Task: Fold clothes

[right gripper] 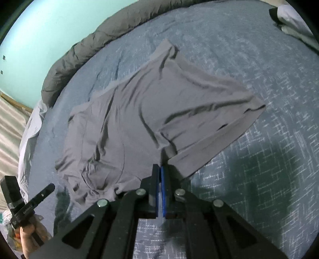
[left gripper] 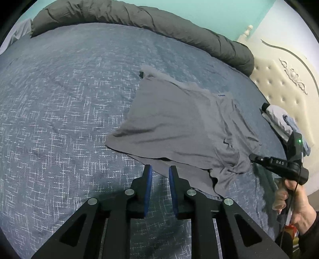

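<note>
Grey shirt [right gripper: 151, 111] diagonal (collar prob. lower-left).

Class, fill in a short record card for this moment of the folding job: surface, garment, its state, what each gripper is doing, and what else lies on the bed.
surface: bed cover, blue with a pale pattern
garment: grey shirt, lying on the cover
state: partly folded, one part laid over the rest, creased
left gripper: open, empty, over the shirt's near edge
right gripper: fingers shut, at the shirt's near edge; fabric between them cannot be told
other: dark rolled quilt along the far edge; folded clothes by the headboard
</note>
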A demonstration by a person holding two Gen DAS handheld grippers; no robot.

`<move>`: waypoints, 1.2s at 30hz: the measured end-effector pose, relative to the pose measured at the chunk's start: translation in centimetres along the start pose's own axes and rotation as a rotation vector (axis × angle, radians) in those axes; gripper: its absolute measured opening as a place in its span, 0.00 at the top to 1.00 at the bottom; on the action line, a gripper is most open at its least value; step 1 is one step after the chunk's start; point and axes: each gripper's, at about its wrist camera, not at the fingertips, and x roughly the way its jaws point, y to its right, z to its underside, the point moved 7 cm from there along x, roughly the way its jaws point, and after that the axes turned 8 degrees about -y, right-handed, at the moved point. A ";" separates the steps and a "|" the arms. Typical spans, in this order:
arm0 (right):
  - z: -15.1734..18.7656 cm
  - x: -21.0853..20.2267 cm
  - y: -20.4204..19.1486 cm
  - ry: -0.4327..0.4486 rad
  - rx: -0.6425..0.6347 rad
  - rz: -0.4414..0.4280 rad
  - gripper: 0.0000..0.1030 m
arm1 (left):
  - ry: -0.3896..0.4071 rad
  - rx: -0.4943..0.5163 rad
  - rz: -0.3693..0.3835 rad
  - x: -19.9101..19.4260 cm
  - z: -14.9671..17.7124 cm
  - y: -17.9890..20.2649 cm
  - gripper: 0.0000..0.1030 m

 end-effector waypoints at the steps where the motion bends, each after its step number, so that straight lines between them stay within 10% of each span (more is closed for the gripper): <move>1: 0.0 -0.1 0.1 -0.002 0.006 -0.008 0.99 | -0.001 -0.005 0.000 0.1 0.0 0.0 0.81; 9: -0.8 -1.1 1.7 0.000 0.053 -0.045 0.95 | -0.008 -0.020 0.000 0.5 -0.3 -0.3 0.75; 13: -2.1 -1.9 3.8 0.038 0.077 -0.016 0.64 | -0.001 -0.046 -0.003 0.2 -0.3 -1.3 0.74; 21: -4.6 -3.5 8.0 0.114 0.125 0.042 0.59 | 0.024 -0.145 -0.009 -0.2 -0.9 -4.0 0.62; 29: -6.3 -3.8 10.0 0.168 0.134 0.066 0.61 | 0.030 -0.192 -0.031 0.7 -1.7 -5.9 0.62; 31: -6.1 -3.7 9.9 0.171 0.115 0.070 0.79 | 0.031 -0.196 -0.016 1.1 -1.9 -6.0 0.63; 36: -6.5 -3.0 9.1 0.173 0.083 0.076 0.98 | 0.030 -0.191 0.016 1.7 -2.1 -5.9 0.95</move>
